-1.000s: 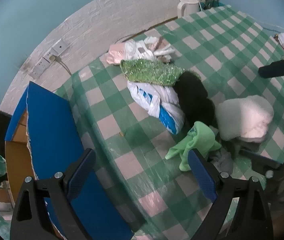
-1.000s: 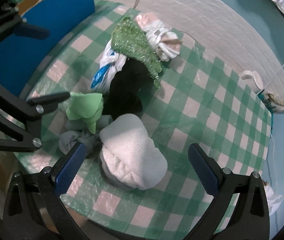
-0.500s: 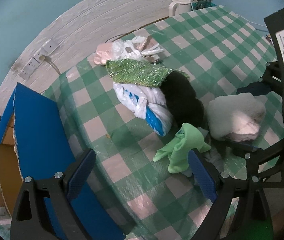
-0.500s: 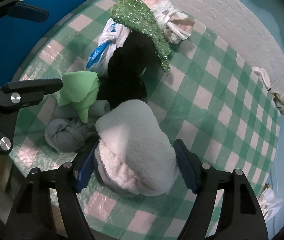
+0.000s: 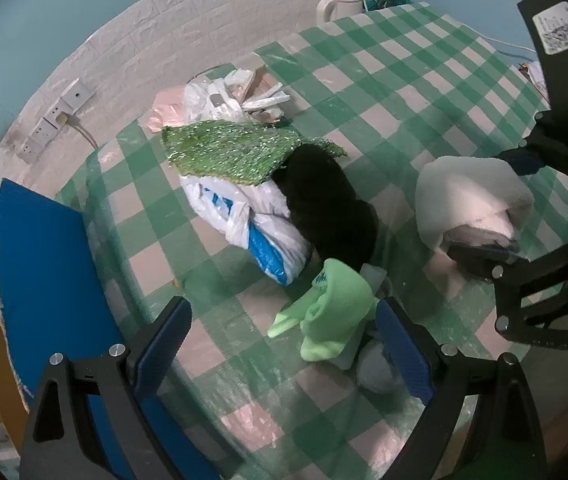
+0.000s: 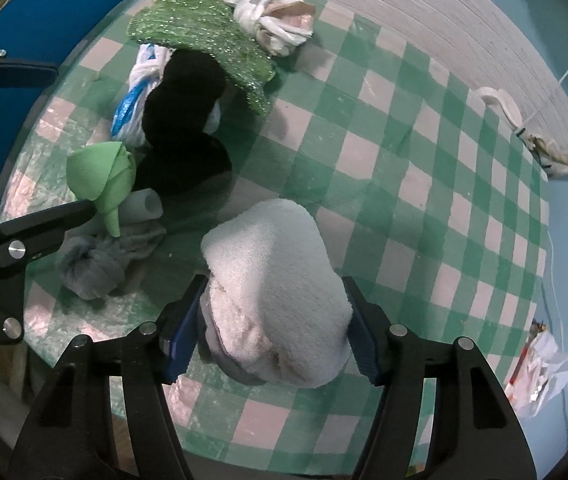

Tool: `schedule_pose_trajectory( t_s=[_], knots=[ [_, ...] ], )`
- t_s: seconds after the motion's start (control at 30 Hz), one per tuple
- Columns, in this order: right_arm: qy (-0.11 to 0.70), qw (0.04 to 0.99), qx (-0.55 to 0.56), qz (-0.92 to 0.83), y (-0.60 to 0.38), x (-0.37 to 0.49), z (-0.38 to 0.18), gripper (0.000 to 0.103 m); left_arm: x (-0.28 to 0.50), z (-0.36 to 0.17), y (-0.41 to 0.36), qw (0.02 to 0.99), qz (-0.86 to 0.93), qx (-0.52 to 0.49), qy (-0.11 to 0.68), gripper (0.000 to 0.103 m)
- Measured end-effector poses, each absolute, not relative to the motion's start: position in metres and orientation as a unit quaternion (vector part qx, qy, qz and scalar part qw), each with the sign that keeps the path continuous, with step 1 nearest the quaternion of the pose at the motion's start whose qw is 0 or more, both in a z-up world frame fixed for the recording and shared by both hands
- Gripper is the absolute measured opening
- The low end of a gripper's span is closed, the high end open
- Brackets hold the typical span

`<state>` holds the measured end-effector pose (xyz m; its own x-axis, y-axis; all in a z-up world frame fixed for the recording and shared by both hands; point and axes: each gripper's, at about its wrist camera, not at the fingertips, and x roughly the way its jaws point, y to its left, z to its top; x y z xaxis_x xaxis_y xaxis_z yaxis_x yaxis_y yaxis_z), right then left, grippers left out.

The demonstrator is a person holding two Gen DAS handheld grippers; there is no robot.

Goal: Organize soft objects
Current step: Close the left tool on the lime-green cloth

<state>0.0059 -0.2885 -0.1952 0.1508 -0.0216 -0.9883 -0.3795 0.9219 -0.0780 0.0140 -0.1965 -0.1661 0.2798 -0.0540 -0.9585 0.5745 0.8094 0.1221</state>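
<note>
Blue walls w/ a white brick-pattern band backed the bench (image 5: 424, 92), covered in green-and-white check cloth. Left wrist view: left gripper (image 5: 284, 344) hung empty, jaws wide apart, over the cloth just beside the light green cloth (image 5: 334, 316); the blue box flap (image 5: 43, 272) sat at the bench's left edge. A sec before, the right gripper (image 6: 271, 324) was only at the frame's right edge; now its frame stood over the white fluffy bundle (image 5: 468, 200). Right wrist view: the jaws, wide apart and well clear of the bundle (image 6: 271, 280) earlier, were closing, w/ both pads now against its sides. Prob. this is the grasp on the first soft item; lift and sorting remain. Hard to tell: how firmly the pads pinch; what the grey layer under the fluff is; the black fuzzy item (image 6: 183, 120) shows no detail; the grey cloth (image 6: 95, 264) is partly hidden behind the left gripper's finger.
</note>
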Motion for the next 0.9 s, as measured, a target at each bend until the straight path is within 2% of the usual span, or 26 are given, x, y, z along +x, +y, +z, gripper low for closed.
schedule_pose_trajectory(
  t_s=[0.23,0.3,0.33,0.4,0.5,0.57,0.7,0.9],
  knots=[
    [0.64,0.744,-0.15,0.119,-0.295,0.006,-0.195,0.065,0.017,-0.174,-0.209,0.76,-0.21,0.234,0.569,0.093],
    [0.639,0.745,-0.149,0.119,-0.298,0.009,-0.196,0.065,0.016,-0.175,-0.21,0.76,-0.213,0.233,0.567,0.075],
    [0.639,0.746,-0.149,0.119,-0.301,0.011,-0.197,0.065,0.016,-0.176,-0.21,0.761,-0.213,0.233,0.567,0.071],
    [0.638,0.746,-0.148,0.119,-0.299,0.008,-0.198,0.065,0.018,-0.178,-0.209,0.756,-0.215,0.227,0.576,0.055],
    [0.638,0.746,-0.148,0.119,-0.297,0.007,-0.197,0.065,0.021,-0.179,-0.206,0.75,-0.221,0.208,0.587,0.037],
    [0.638,0.746,-0.15,0.119,-0.297,0.007,-0.197,0.065,0.022,-0.18,-0.204,0.749,-0.224,0.205,0.589,0.031],
    [0.636,0.747,-0.154,0.118,-0.296,0.007,-0.195,0.065,0.02,-0.176,-0.204,0.749,-0.237,0.206,0.584,0.025],
    [0.632,0.752,-0.152,0.108,-0.298,0.007,-0.19,0.065,0.016,-0.168,-0.2,0.752,-0.249,0.204,0.575,0.023]
  ],
)
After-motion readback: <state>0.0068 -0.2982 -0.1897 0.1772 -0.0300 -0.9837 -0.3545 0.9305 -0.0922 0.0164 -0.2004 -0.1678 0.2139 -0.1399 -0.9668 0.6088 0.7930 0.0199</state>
